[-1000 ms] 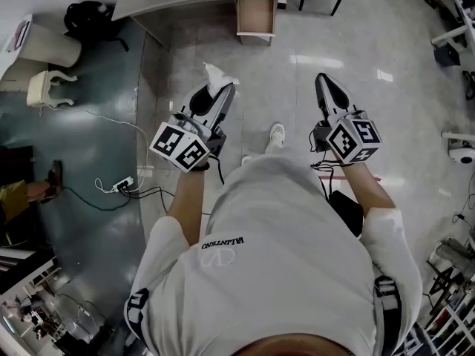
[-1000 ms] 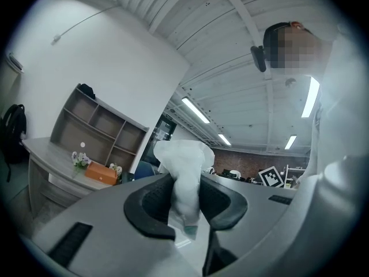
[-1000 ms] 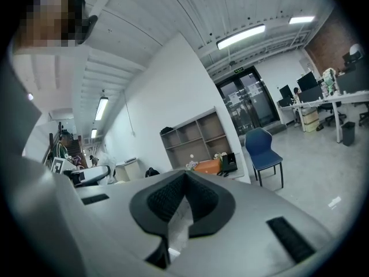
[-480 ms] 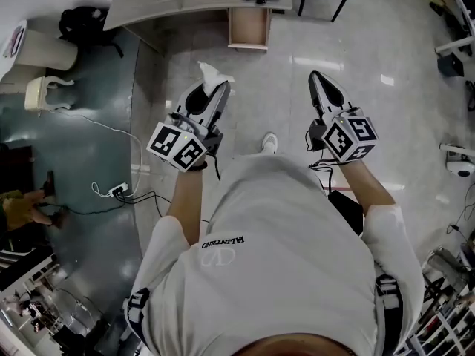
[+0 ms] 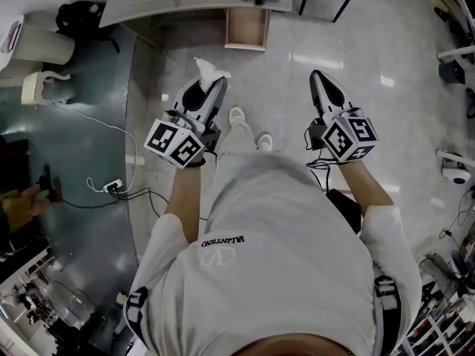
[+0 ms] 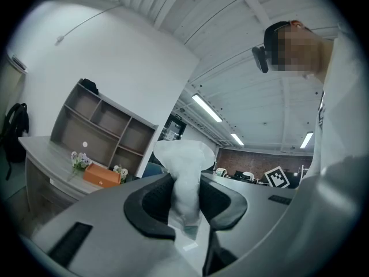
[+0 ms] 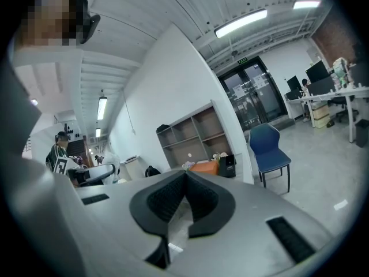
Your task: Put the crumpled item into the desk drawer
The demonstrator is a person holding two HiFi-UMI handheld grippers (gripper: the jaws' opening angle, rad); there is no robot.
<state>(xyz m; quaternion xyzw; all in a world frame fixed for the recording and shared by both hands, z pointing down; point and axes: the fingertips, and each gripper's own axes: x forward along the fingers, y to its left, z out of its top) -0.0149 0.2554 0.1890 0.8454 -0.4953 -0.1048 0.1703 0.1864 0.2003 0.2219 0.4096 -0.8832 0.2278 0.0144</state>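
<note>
Your left gripper is clenched on the crumpled white tissue wad, which pokes out past the jaw tips, well short of the open light-wood desk drawer ahead. Bring the wad right over the drawer mouth and don't loosen until it's inside. Both forearms reach forward, grippers pointing deskward. Your right gripper is closed on nothing.

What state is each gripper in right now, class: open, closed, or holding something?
Left gripper: closed on the crumpled white paper.
Right gripper: closed, jaws together, nothing between them.
</note>
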